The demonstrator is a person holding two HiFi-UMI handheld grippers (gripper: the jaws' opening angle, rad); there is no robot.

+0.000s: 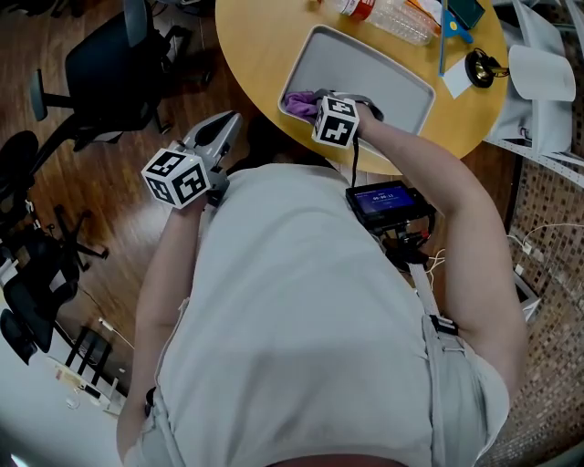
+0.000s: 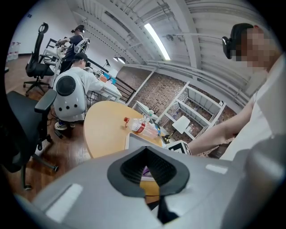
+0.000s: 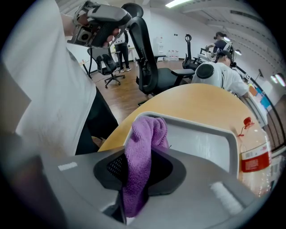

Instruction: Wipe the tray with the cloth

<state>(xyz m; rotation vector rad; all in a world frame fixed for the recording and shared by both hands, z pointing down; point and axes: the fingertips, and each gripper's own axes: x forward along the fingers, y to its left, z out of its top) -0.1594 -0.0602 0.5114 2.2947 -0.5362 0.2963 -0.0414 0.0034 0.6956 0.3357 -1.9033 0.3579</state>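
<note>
The grey tray [image 1: 401, 87] lies on the round wooden table [image 1: 251, 46]. My right gripper [image 1: 308, 103] points steeply down at the tray's near left corner. It is shut on the purple cloth [image 1: 297, 103]. In the right gripper view the cloth [image 3: 142, 147] hangs folded between the jaws over the tray's rim [image 3: 196, 123]. My left gripper [image 1: 230, 125] hovers off the table's left edge over the floor, its jaws together and nothing held. Through its own view my left gripper [image 2: 148, 175] looks toward the tray [image 2: 133, 139].
A plastic bottle [image 1: 391, 16] lies beyond the tray, with blue items and paper [image 1: 456, 77] at the table's far right. A black office chair [image 1: 114, 55] stands left of the table on the wood floor. People sit at desks in the background [image 2: 73, 96].
</note>
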